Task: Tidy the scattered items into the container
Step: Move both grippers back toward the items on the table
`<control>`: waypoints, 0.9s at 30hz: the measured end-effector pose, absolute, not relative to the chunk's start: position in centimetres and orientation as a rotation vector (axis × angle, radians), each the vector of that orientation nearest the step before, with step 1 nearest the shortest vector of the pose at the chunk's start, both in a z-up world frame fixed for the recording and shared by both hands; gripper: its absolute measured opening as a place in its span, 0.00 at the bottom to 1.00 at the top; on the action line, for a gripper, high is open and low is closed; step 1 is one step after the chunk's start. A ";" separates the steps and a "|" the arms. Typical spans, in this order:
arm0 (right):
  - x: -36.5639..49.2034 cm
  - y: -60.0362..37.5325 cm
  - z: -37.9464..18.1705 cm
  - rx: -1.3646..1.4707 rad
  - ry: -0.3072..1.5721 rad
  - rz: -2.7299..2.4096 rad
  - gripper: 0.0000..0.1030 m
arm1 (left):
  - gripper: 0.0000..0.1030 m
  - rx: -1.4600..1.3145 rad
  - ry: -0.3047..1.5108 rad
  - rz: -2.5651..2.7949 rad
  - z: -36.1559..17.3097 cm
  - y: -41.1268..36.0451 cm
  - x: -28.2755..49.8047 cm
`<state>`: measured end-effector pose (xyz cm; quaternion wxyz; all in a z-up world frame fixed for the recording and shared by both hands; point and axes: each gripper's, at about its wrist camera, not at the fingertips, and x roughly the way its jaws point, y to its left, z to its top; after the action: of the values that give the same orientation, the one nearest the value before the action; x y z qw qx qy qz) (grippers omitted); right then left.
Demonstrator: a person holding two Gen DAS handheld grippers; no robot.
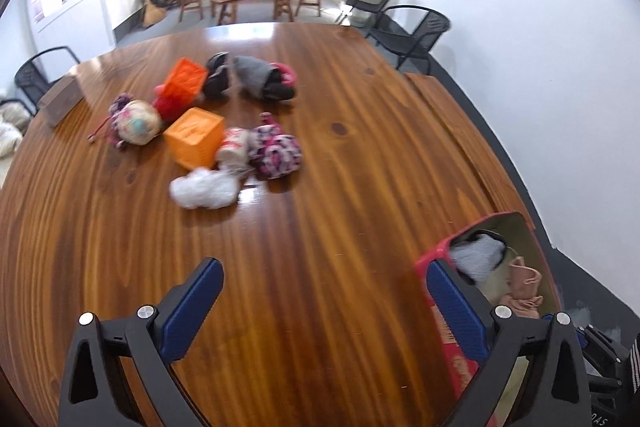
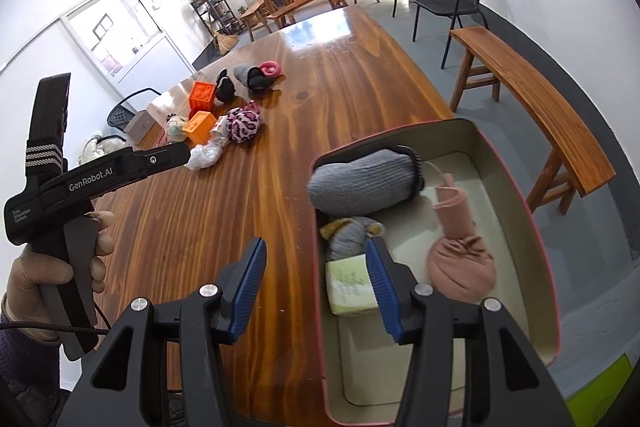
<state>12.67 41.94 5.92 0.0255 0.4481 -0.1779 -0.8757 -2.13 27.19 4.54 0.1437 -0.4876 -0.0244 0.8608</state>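
Note:
Scattered items lie mid-table in the left wrist view: two orange cubes (image 1: 196, 137) (image 1: 186, 79), a white fluffy bundle (image 1: 204, 189), a pink-patterned pouch (image 1: 276, 155), a pastel ball (image 1: 138, 123) and a grey sock roll (image 1: 260, 77). My left gripper (image 1: 323, 267) hangs open and wide over bare wood, nothing between its fingers. The red-rimmed container (image 2: 516, 195) holds a grey roll (image 2: 360, 187), a pink pouch (image 2: 460, 267) and a pale green box (image 2: 348, 287). My right gripper (image 2: 316, 245) is open astride the container's near rim, gripping nothing.
A hand (image 2: 60, 267) holds the left tool's black body (image 2: 100, 179). A brown box (image 1: 62, 103) sits at the table's left edge. A wooden bench (image 2: 532, 107) runs along the right side, with black chairs (image 1: 412, 31) behind it.

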 end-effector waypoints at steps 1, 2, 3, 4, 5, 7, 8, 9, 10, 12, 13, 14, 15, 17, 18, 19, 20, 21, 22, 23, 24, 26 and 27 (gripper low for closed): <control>12.3 41.3 5.9 1.386 -0.542 -2.698 0.55 | 1.00 -1.416 -0.084 2.498 4.5 26.1 -2.3; 12.0 40.7 5.9 1.386 -0.536 -2.690 0.55 | 1.00 -1.421 -0.093 2.505 4.3 25.4 -2.5; 11.5 39.9 5.8 1.386 -0.524 -2.679 0.55 | 1.00 -1.430 -0.111 2.516 4.3 24.3 -2.7; 11.2 39.5 5.8 1.386 -0.517 -2.672 0.55 | 1.00 -1.437 -0.127 2.528 4.3 23.2 -2.9; 10.8 38.8 5.8 1.384 -0.505 -2.661 0.55 | 1.00 -1.441 -0.137 2.535 4.2 22.5 -3.1; 9.9 37.4 5.7 1.380 -0.481 -2.641 0.55 | 1.00 -1.450 -0.161 2.554 4.2 20.7 -3.3; 9.4 36.7 5.7 1.379 -0.469 -2.631 0.55 | 1.00 -1.454 -0.174 2.566 4.1 19.5 -3.5; 8.8 35.8 5.6 1.378 -0.458 -2.618 0.55 | 1.00 -1.457 -0.181 2.575 4.1 18.8 -3.6; 8.3 35.1 5.5 1.379 -0.451 -2.609 0.55 | 1.00 -1.462 -0.190 2.585 4.0 17.8 -3.7; 7.1 33.6 5.1 1.388 -0.442 -2.583 0.55 | 1.00 -1.477 -0.209 2.600 3.9 16.1 -4.0; 6.7 33.0 4.9 1.392 -0.443 -2.568 0.55 | 1.00 -1.487 -0.219 2.610 3.8 15.1 -4.2; 5.9 32.1 4.6 1.403 -0.450 -2.545 0.55 | 1.00 -1.498 -0.228 2.618 3.7 14.4 -4.5; 5.3 31.5 4.3 1.413 -0.456 -2.530 0.55 | 1.00 -1.507 -0.236 2.624 3.5 13.7 -4.6; 4.1 30.1 3.7 1.434 -0.463 -2.504 0.55 | 1.00 -1.529 -0.252 2.633 3.1 12.0 -5.3; 3.7 29.6 3.6 1.440 -0.462 -2.497 0.55 | 1.00 -1.535 -0.256 2.636 2.9 11.4 -5.6; 3.3 29.0 3.4 1.445 -0.458 -2.490 0.55 | 1.00 -1.540 -0.259 2.638 2.8 10.9 -5.9; 2.9 28.4 3.3 1.448 -0.454 -2.487 0.55 | 1.00 -1.540 -0.262 2.639 2.7 10.2 -6.5; 2.5 27.8 3.2 1.453 -0.451 -2.484 0.55 | 1.00 -1.537 -0.263 2.639 2.7 9.9 -7.0; 2.2 27.4 3.1 1.458 -0.450 -2.482 0.54 | 1.00 -1.532 -0.262 2.638 2.6 9.5 -7.5; 1.9 27.0 3.0 1.464 -0.452 -2.480 0.55 | 1.00 -1.522 -0.261 2.634 2.5 9.1 -8.4; 1.6 26.5 2.8 1.472 -0.456 -2.480 0.55 | 1.00 -1.512 -0.268 2.629 2.5 8.9 -8.9; 1.1 26.0 2.6 1.486 -0.466 -2.484 0.55 | 1.00 -1.491 -0.304 2.611 2.3 8.3 -10.6; 0.9 25.7 2.5 1.493 -0.471 -2.489 0.55 | 1.00 -1.487 -0.313 2.603 2.1 8.2 -11.3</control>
<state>0.95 25.71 2.50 0.1004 0.5052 -0.1594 -0.8422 -11.32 8.21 2.14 0.0635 -0.4924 -0.1036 0.8618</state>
